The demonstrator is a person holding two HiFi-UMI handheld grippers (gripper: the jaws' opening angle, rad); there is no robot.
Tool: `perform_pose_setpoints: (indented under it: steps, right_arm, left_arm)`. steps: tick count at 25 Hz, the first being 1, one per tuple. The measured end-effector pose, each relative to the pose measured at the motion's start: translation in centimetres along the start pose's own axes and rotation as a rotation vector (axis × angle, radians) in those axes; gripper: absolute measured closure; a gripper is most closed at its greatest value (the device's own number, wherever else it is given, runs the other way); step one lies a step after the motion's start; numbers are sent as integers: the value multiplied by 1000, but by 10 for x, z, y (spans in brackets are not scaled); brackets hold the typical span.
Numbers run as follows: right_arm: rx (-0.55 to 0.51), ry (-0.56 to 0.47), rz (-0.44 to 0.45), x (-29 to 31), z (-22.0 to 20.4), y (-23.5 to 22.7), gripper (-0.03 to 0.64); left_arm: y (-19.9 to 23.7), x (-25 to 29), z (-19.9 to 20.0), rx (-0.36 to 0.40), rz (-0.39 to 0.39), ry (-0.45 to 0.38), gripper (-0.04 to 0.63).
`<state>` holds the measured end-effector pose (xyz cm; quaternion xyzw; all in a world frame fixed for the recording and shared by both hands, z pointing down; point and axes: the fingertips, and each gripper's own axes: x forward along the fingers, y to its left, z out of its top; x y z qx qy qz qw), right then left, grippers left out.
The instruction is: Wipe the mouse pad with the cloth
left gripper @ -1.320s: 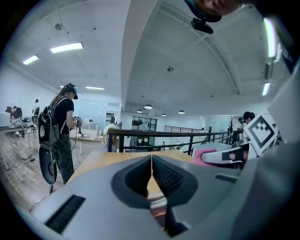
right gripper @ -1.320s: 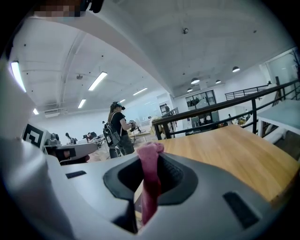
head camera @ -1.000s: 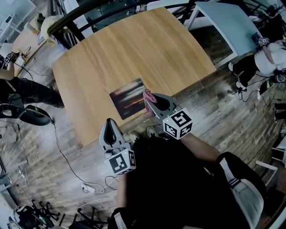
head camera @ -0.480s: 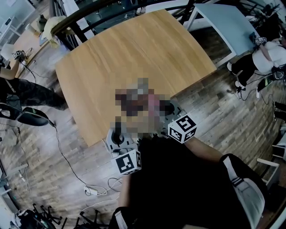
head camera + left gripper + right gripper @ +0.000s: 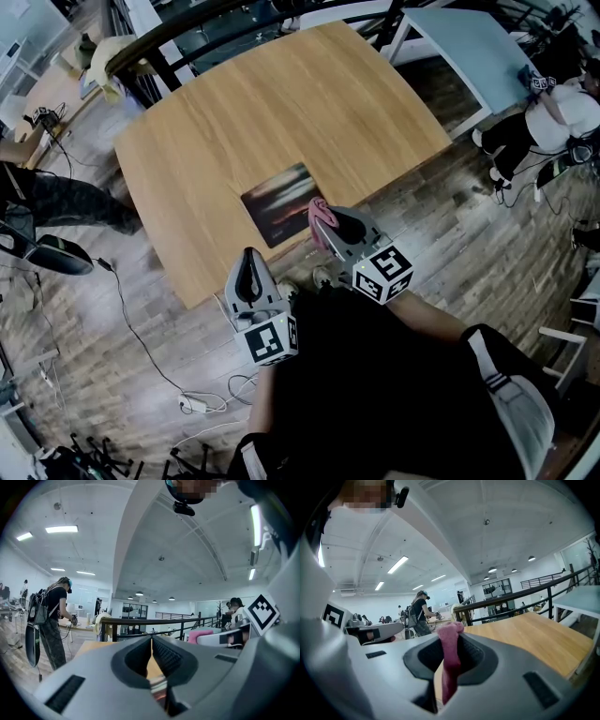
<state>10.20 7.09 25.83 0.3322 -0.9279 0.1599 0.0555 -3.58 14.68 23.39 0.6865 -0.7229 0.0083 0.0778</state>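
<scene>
1. Where the wooden table comes to its near edge, the mouse pad lies flat on it. It is a dark rectangle, set a little askew, with a streaky print of pale and reddish bands. To its right is the cloth, a small pink bunch. In the right gripper view the cloth shows as a narrow, soft fold that stands up past the jaw tips and hangs down below them.

2. The pad's print is too blurred to read as any picture. Its near right corner is covered by the cloth and the right gripper. In the left gripper view, a streaked patch low between the jaws is too small to name. No view shows whether the cloth touches the pad's surface or is held just above it.

3. The left gripper sits near and left of the pad and apart from it, off the table's near edge and over the floor. In its own view, the left gripper has its jaws pressed together with nothing between them. The right gripper has its jaws clamped on the cloth. It sits at the pad's near right corner with its tips pointing far and left across the pad.
</scene>
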Motion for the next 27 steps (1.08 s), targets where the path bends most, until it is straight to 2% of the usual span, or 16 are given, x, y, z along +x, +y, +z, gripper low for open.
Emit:
perform_pose_setpoints:
  steps: [6, 27]
  right_arm:
    - [-11, -5, -19, -5, -2, 3, 546]
    - [-25, -19, -1, 1, -1, 9, 548]
  left_arm:
    - [0, 1, 2, -5, -7, -10, 568]
    - [6, 7, 0, -22, -7, -1, 568]
